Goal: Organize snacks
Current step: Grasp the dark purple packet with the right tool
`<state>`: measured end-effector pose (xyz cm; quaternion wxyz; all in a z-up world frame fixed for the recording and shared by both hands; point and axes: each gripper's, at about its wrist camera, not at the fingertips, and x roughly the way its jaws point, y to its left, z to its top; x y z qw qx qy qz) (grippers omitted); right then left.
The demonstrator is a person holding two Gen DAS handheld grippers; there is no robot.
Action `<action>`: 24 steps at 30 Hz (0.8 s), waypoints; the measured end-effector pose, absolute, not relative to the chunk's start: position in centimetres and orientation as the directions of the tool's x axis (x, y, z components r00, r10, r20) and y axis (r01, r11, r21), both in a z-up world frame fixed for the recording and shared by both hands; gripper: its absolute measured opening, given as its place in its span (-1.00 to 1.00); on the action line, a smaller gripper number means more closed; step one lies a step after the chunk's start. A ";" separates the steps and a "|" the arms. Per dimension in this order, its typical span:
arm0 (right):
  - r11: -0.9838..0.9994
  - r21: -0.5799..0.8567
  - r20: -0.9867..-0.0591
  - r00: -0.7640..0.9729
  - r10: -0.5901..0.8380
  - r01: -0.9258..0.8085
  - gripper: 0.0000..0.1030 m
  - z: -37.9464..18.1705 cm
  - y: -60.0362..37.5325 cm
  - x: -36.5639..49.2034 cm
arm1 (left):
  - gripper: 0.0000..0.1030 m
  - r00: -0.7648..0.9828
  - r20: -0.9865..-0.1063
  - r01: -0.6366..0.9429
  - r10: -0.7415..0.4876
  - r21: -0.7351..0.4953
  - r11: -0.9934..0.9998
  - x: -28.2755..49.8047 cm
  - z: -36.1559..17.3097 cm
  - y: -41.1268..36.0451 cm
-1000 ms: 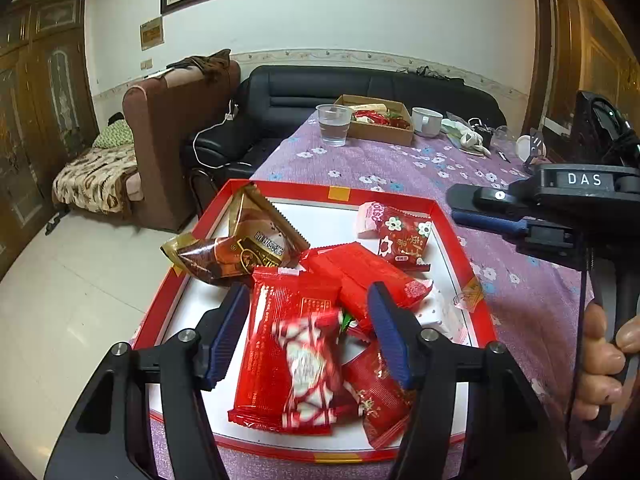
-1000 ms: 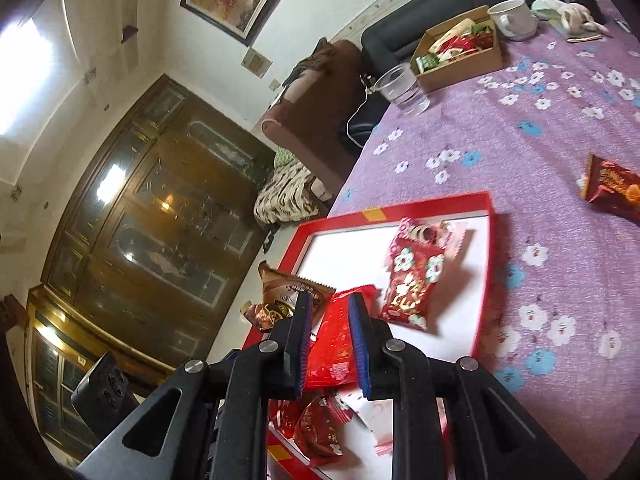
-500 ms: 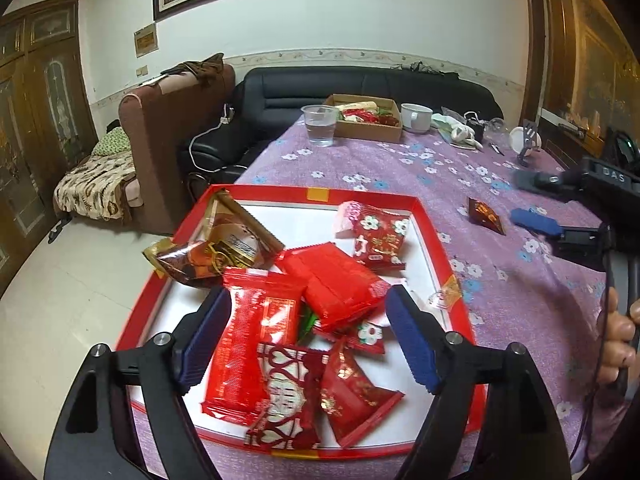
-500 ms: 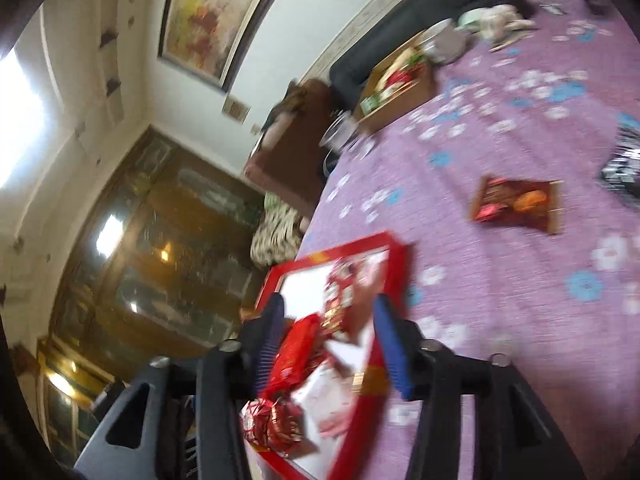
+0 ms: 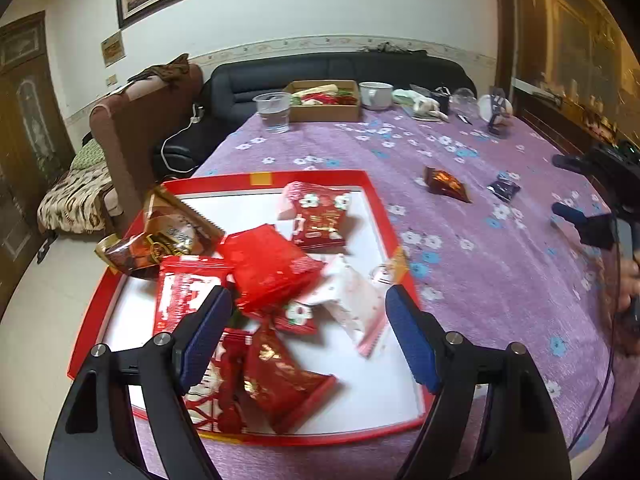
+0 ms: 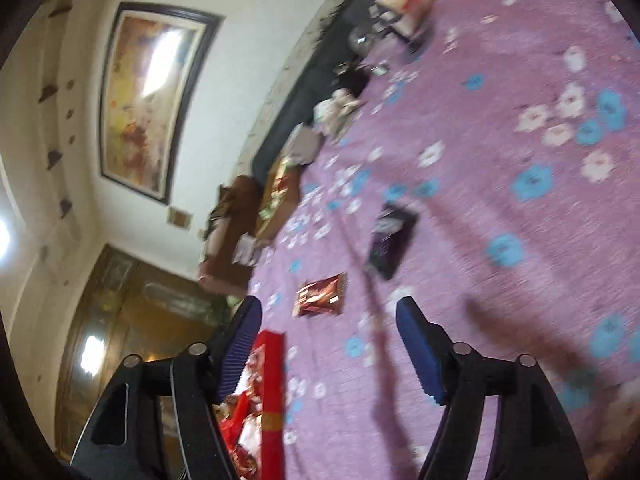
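I'm looking across the purple flowered tablecloth (image 5: 460, 184) at the red-rimmed tray (image 5: 376, 196), which is already holding most of the snacks in a loose heap. Two packets are lying outside it — a brown foil one (image 6: 320, 295) and a dark one (image 6: 390, 240), well apart from the tray. My right gripper (image 6: 329, 352) has just been opening and is pointing toward them with nothing between its pads. My left gripper (image 5: 307, 340) is hanging wide open over the heap, gripping nothing.
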<state>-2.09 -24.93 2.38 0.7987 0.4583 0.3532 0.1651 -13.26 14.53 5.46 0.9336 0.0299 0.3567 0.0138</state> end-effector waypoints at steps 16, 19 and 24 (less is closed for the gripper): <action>0.801 0.559 -0.740 0.564 0.366 0.214 0.52 1.5 -19.2 7.2 | 0.55 0.730 -0.681 0.024 0.053 0.103 0.994 -13.6 5.4 13.2; 0.845 0.488 -0.765 0.573 0.294 0.218 0.47 1.3 -18.1 7.9 | 0.55 0.724 -0.688 0.021 0.060 0.109 0.994 -13.4 5.3 13.3; 0.946 0.266 -0.793 0.601 0.105 0.185 -0.37 1.4 -16.9 7.7 | 0.55 0.716 -0.695 0.026 0.066 0.121 0.992 -12.9 5.6 12.9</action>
